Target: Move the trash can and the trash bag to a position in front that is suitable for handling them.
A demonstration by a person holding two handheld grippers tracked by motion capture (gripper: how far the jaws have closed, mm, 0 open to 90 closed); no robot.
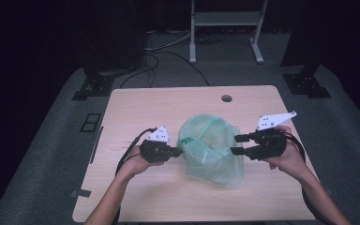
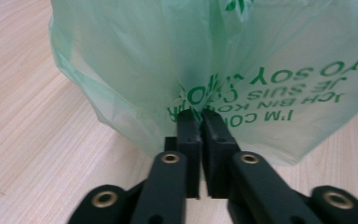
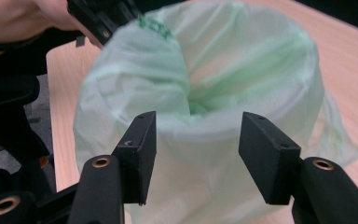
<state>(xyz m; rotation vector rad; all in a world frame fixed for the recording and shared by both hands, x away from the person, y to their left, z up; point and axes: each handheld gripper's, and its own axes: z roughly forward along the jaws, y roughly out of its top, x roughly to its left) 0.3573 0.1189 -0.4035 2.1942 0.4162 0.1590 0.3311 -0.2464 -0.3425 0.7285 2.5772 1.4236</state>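
A translucent green plastic bag [image 1: 211, 150] with green print stands in the middle of the wooden table [image 1: 168, 103], its mouth open upward. My left gripper [image 1: 179, 151] is at the bag's left side. In the left gripper view its jaws [image 2: 201, 114] are pressed together with a fold of the bag [image 2: 168, 60] pinched at their tips. My right gripper [image 1: 236, 144] is at the bag's right side with its jaws apart. In the right gripper view the bag's rolled rim [image 3: 242, 70] lies just beyond the open jaws [image 3: 198, 135], with no pad pressing on it. The left gripper [image 3: 102, 18] shows at the far side.
A round hole [image 1: 226, 98] sits in the table near its far edge. Behind the table on the grey floor are a white metal frame [image 1: 225, 28], black stand bases [image 1: 91, 86] and loose cables. The bag sits about midway between the table's left and right edges.
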